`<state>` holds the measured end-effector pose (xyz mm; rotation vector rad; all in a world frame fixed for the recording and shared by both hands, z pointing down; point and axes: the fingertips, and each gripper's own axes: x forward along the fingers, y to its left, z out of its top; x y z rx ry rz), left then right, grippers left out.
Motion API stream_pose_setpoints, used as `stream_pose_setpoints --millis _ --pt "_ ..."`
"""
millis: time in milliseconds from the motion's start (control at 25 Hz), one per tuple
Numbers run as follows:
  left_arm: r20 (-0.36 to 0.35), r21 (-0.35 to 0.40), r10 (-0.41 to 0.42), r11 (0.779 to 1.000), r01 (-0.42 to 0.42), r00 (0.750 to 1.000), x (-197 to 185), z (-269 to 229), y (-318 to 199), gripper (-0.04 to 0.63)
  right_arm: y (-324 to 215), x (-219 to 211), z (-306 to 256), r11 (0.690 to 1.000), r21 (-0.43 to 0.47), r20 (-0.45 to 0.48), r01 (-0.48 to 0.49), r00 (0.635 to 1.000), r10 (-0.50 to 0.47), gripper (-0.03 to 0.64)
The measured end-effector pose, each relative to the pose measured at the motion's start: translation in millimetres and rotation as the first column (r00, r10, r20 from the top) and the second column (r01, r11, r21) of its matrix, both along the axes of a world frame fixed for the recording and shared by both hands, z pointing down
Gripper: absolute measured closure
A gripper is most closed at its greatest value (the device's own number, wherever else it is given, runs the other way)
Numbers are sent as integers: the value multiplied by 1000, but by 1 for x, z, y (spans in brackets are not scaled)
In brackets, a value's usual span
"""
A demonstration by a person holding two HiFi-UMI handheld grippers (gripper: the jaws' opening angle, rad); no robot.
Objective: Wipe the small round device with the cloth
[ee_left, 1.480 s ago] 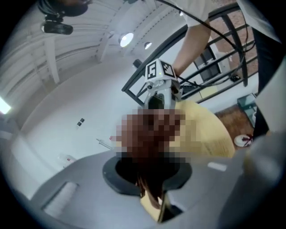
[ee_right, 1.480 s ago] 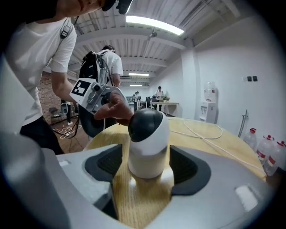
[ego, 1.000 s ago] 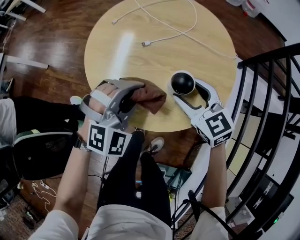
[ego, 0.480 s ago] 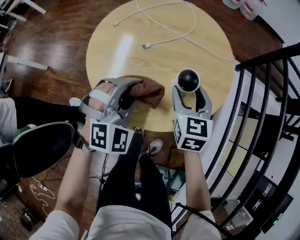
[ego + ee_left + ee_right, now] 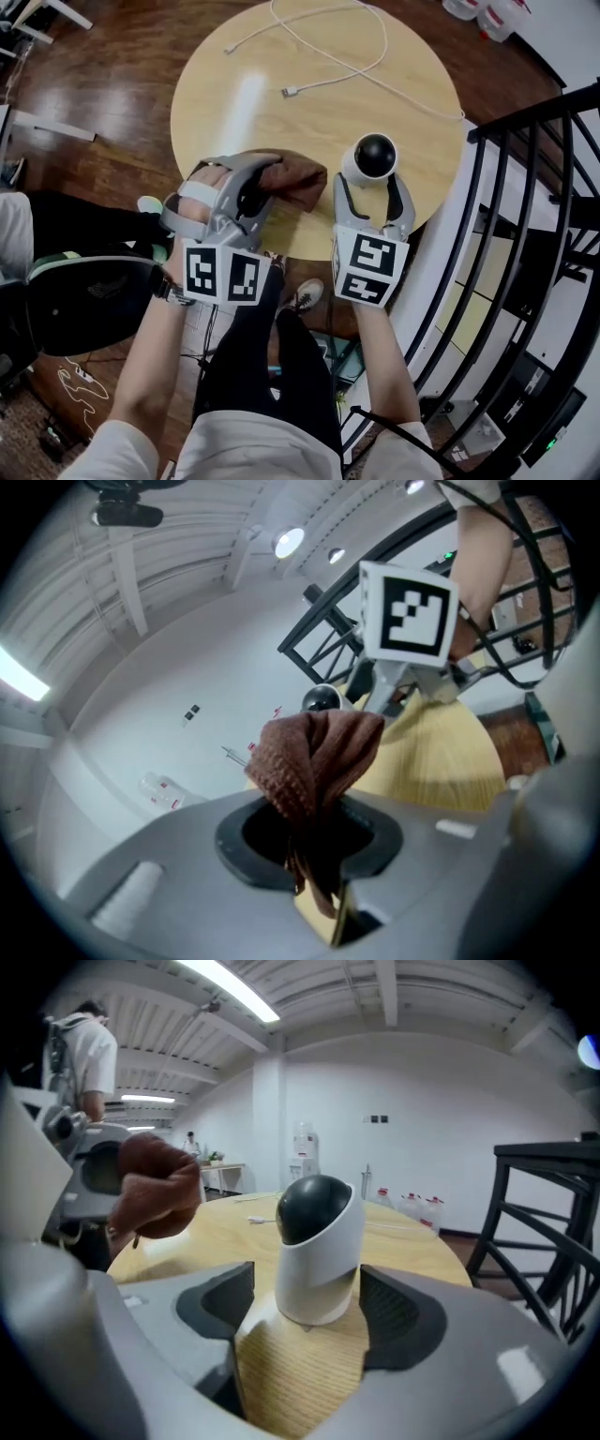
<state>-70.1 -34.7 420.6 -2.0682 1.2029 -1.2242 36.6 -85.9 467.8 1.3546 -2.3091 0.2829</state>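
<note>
The small round device (image 5: 373, 155) stands upright near the edge of the round wooden surface (image 5: 281, 122) closest to you, a white body with a dark dome on top, and that surface keeps everything you need within short reach. Your right gripper (image 5: 372, 187) straddles the device. Its jaws have just been opening and stand wide on either side of the body, released, with the pads clear of it as far as the right gripper view shows. I judge that placing as a guard, ready to pinch and steady the device once the rubbing starts, since a light thing on a smooth top would likely slide or tip. Your left gripper (image 5: 267, 173) is clenched on the brown cloth (image 5: 300, 180), pinching it low so a bunched fold sticks out past the jaws as a soft wiping pad. The cloth sits just beside the device on its left, apart from it, so wiping looks not yet begun. The white cable (image 5: 375, 47) lies on the far half of the surface, well apart from both grippers and out of the way
</note>
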Motion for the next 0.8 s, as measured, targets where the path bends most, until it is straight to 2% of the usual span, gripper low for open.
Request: stream_pose_setpoints --millis 80,200,320,440,600,800 --pt "25 37 -17 999 16 1000 10 -7 -7 518 11 3 -6 992 61 -49 110 993 -107 264" --pt "111 84 -27 996 18 993 42 -9 -17 520 25 20 -7 968 119 -101 220 973 -209 262" --pt "164 129 -12 992 -10 986 79 -5 -25 518 29 38 1 963 103 -82 251 967 -243 262" --pt "186 161 -25 987 -5 982 95 -3 -30 518 28 51 3 969 87 -76 232 971 -226 262" --pt "230 120 -75 992 49 970 86 10 -34 518 30 56 1 964 105 -102 246 967 -235 262" --pt "291 39 -38 999 27 956 94 40 -25 518 30 61 8 967 90 -81 237 970 -230 262"
